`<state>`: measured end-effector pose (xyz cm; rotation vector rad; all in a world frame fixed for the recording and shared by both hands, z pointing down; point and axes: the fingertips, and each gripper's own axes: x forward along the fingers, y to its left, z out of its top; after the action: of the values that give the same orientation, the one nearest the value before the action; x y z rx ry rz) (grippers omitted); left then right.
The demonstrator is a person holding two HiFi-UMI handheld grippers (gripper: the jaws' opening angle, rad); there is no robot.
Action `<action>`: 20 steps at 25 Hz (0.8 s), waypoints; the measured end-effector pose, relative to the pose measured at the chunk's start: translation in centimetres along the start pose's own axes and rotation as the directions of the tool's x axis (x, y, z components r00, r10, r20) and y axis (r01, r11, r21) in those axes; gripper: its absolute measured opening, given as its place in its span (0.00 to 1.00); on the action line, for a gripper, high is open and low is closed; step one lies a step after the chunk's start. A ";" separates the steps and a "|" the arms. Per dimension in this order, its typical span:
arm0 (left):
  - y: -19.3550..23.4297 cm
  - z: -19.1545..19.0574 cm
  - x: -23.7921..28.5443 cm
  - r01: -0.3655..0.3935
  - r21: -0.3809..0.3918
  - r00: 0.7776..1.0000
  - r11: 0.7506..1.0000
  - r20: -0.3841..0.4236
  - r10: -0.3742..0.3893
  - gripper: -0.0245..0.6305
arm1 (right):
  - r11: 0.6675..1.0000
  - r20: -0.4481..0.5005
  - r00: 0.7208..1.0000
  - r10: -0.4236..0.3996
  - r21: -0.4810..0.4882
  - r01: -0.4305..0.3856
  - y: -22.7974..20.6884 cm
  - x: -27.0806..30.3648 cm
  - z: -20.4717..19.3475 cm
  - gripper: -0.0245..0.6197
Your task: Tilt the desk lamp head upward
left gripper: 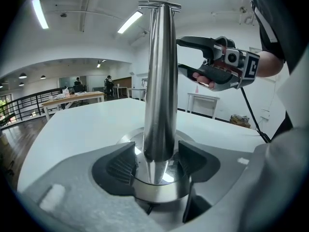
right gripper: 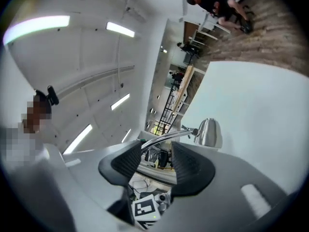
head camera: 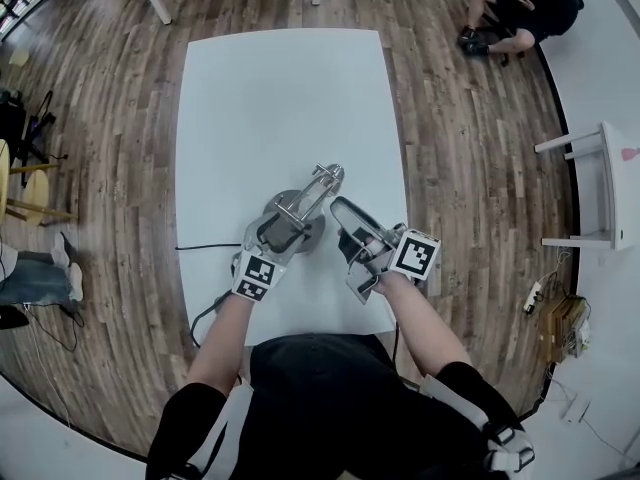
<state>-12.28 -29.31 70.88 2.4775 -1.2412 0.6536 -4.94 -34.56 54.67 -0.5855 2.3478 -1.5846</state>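
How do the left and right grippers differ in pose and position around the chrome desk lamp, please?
The left gripper straddles the chrome lamp post low down, without gripping it; the right gripper stands apart beside it. The left's jaws lie side by side, the right's one above the other. Both are open.

The lamp (head camera: 305, 203) stood on the near half of the counter (head camera: 280, 88), close to the person's edge. Its post (left gripper: 161, 81) rose from a base (left gripper: 126, 140), with the left claw (head camera: 293, 220) set around the post, one jaw on either side, just above the base. The right claw (head camera: 348, 246) was just right of the lamp. A cable (head camera: 205, 247) ran leftward to the counter's left edge. Beyond the far right corner, a person (head camera: 520, 8) sat on the floor (head camera: 120, 118).
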 end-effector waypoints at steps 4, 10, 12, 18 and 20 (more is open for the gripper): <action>0.1 -0.1 -0.2 -0.008 0.018 1.000 1.000 0.011 0.007 0.48 | 0.974 0.022 1.000 0.006 0.227 -0.011 -1.3 1.2 0.3 0.36; -0.1 0.1 -0.1 -0.016 0.029 1.000 0.999 0.023 0.015 0.48 | 0.887 0.053 0.999 -0.009 0.462 -0.016 -3.6 2.2 1.0 0.37; -0.1 0.2 0.0 -0.015 0.025 1.000 1.000 0.023 0.015 0.48 | 0.878 0.045 0.999 -0.016 0.479 -0.008 -4.1 2.6 0.8 0.36; 0.0 0.2 0.1 -0.019 0.034 0.999 0.999 0.039 0.018 0.48 | 0.795 0.089 0.994 -0.058 0.607 -0.008 -5.9 3.4 1.2 0.35; -0.1 0.1 0.1 -0.022 0.038 0.999 0.999 0.046 0.020 0.48 | 0.775 0.094 0.993 -0.077 0.632 0.000 -6.3 3.6 1.3 0.31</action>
<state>-12.11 -29.39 70.82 2.5272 -1.2846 0.6355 -6.34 -39.36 60.03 -0.5394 1.5612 -2.1350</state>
